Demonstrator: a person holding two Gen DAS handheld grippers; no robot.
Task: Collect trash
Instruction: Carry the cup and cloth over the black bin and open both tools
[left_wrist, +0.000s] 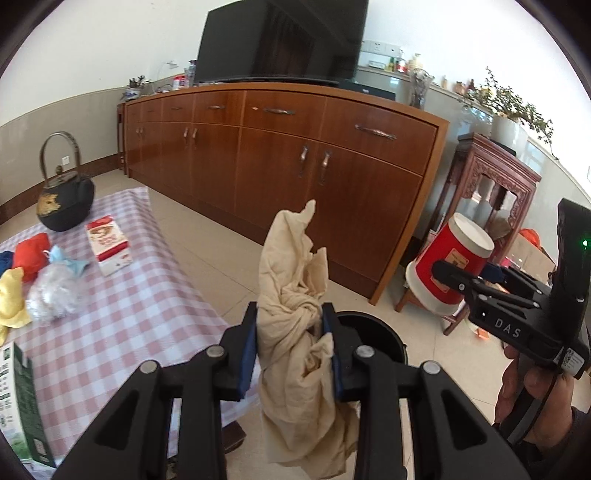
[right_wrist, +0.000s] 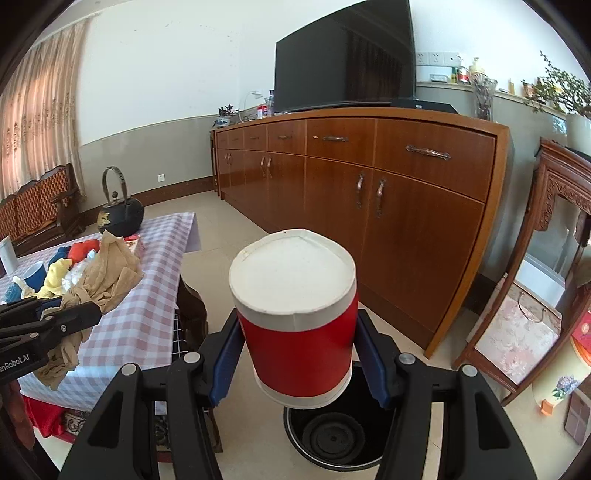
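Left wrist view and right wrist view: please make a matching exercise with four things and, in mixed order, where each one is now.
Things:
1. beige cloth
2. red paper cup
3. black kettle
4. black bin

Places:
A. on the floor below the grippers
B. between the left gripper's pads
C. on the checked tablecloth
D. between the right gripper's pads

Pairs: 1-B, 2-D, 3-C, 4-A

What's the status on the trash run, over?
Left gripper shut on beige cloth. Right gripper shut on red paper cup. Black trash bin open below both. Nothing in the way.
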